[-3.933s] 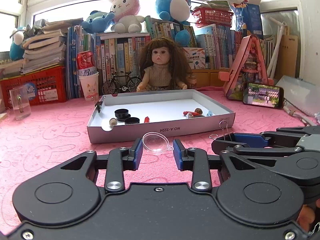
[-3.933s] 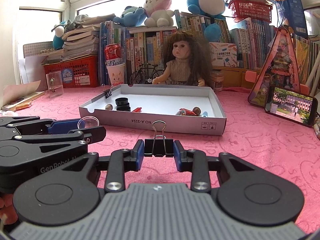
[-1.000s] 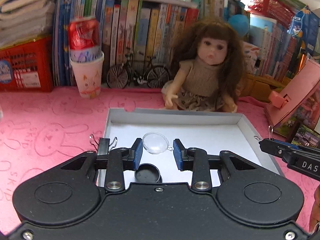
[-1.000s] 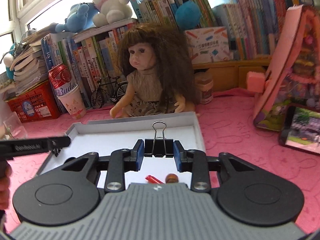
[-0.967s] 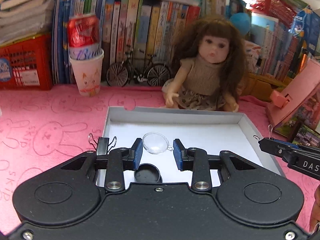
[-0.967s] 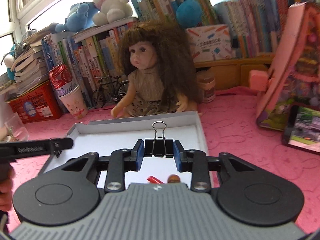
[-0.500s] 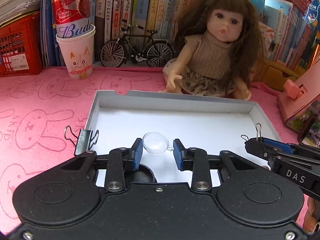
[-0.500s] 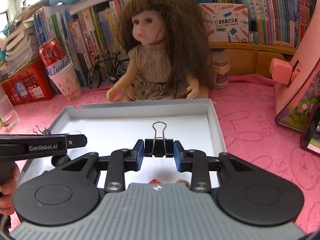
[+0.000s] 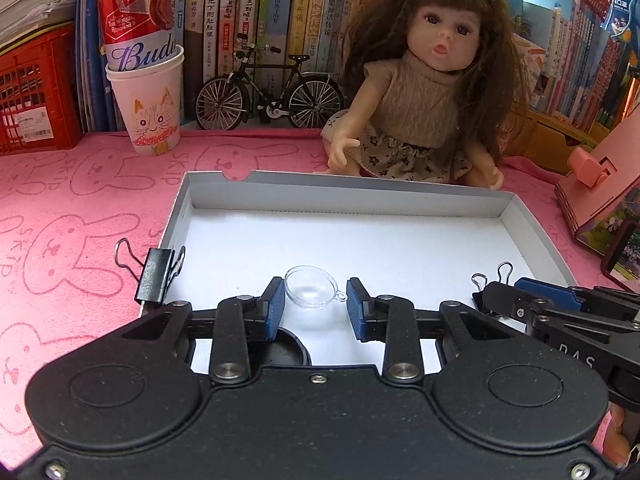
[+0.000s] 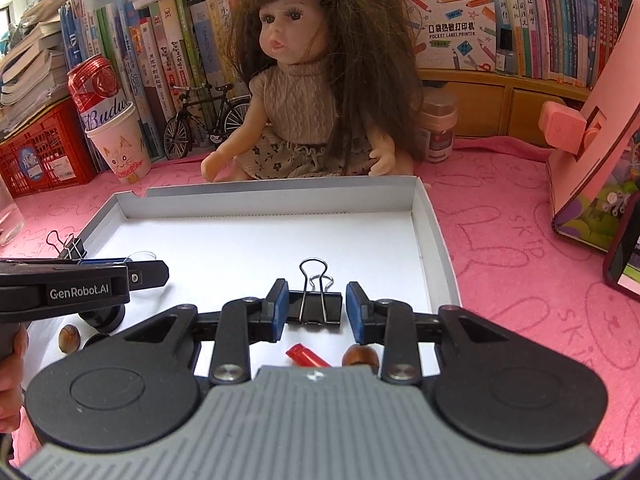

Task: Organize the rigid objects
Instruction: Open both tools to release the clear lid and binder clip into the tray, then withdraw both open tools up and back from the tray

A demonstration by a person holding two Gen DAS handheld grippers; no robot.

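Observation:
Over the white tray [image 9: 344,200] my left gripper [image 9: 316,309] is shut on a clear plastic half-dome [image 9: 310,292], held low above the tray floor. My right gripper [image 10: 317,306] has a black binder clip [image 10: 314,309] between its blue pads. Its jaws are opening, and a small gap shows at the right pad. That clip sits low over the right half of the tray [image 10: 280,200]. The right gripper [image 9: 500,300] shows at the right of the left wrist view, the left gripper [image 10: 152,270] at the left of the right wrist view.
In the tray lie black caps [image 10: 102,316], two hazelnuts [image 10: 69,338], and a red piece [image 10: 306,356]. Another binder clip [image 9: 156,278] grips its left rim. A doll [image 9: 432,92], a cup holding a can [image 9: 146,116], a toy bicycle [image 9: 268,100] and a pink house [image 9: 604,184] stand behind.
Both grippers came down and forward over the tray. The right jaws have widened, so the binder clip no longer fills the gap. The left still holds the dome.

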